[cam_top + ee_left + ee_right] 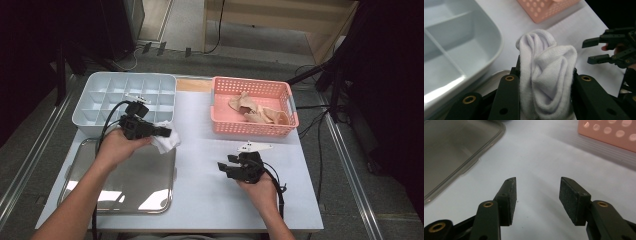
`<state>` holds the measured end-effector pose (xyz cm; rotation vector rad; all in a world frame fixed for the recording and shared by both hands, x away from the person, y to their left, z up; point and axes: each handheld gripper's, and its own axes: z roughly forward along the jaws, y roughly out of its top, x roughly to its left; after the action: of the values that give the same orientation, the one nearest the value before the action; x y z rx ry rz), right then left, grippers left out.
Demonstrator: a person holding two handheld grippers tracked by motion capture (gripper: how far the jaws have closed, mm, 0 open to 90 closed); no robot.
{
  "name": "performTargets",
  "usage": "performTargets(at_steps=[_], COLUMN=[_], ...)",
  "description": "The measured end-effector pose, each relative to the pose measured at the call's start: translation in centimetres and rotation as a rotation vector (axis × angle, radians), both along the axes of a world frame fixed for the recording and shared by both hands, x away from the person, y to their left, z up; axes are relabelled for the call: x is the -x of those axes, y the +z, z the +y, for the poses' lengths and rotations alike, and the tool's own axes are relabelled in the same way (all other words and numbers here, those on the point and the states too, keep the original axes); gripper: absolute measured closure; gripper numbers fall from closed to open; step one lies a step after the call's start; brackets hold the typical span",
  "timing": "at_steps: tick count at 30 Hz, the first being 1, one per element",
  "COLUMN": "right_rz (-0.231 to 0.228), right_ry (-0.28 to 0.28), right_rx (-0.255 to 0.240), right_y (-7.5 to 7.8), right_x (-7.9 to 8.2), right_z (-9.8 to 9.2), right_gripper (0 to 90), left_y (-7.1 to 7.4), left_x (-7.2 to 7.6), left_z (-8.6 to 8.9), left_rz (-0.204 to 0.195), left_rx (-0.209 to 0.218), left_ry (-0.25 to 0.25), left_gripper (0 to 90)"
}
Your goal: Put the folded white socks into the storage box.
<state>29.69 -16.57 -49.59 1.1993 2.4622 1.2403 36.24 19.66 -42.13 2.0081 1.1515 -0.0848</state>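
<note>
A bunched white sock point(546, 75) is pinched between the fingers point(509, 92) of the left gripper point(159, 132), the cloth squeezed into folds and bulging out past the tips. The bundle appears to be gripped across its middle so that it stays rolled together rather than trailing loose. In the high view the sock point(166, 143) is seen raised off the tabletop point(210, 170), between the near right corner of the grey divided organiser point(125, 100) and the far right corner of the steel tray point(122, 180). The sock is judged to be on its way to one of the organiser's compartments, since the gripper is held right beside that box.

The fingers point(510, 200) of the right gripper point(226, 165) are spread apart with nothing between them, and bare tabletop is seen through the gap. This gripper is held low over the tabletop, near the middle of the person's side, well apart from the sock and pointing leftward toward it; it seems to be kept ready and out of the way.

Farther out, a pink perforated basket point(252, 127) is set at the far right of the tabletop, with beige socks point(252, 111) lying loosely inside it, probably the supply from which items are taken. The organiser's compartments that can be seen are empty.
</note>
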Motion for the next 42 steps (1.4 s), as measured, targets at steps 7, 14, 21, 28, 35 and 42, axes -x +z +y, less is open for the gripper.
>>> performTargets(at_steps=[7, 14, 21, 28, 35, 42], right_rz=[0.005, 0.009, 0.01, 0.003, 0.01, 0.007], right_ry=[0.003, 0.001, -0.001, 0.0, -0.004, -0.009], right_rx=[0.007, 0.012, 0.014, 0.022, 0.025, 0.023], right_y=[-0.2, -0.3, -0.4, -0.5, -0.6, -0.7], right_x=[-0.1, -0.1, -0.1, -0.1, 0.1, 0.2], right_z=[0.2, 0.3, 0.3, 0.3, 0.2, 0.0], right_gripper=[49.0, 49.0, 49.1, 49.0, 49.2, 49.2], left_y=[2.3, 2.6, 2.9, 1.7, -0.1, -1.1], left_x=[-1.7, -3.6, -5.2, -6.8, -7.8, -8.1], left_z=[2.1, 3.4, 3.9, 2.9, 1.4, 0.2], left_rz=[-0.029, -0.032, -0.047, -0.04, -0.022, -0.014], left_rx=[0.007, -0.012, -0.037, -0.06, -0.106, -0.191], left_ry=[0.062, 0.105, 0.138, 0.143, 0.128, 0.088], left_gripper=[69.0, 69.0, 69.1, 69.1, 69.1, 69.1])
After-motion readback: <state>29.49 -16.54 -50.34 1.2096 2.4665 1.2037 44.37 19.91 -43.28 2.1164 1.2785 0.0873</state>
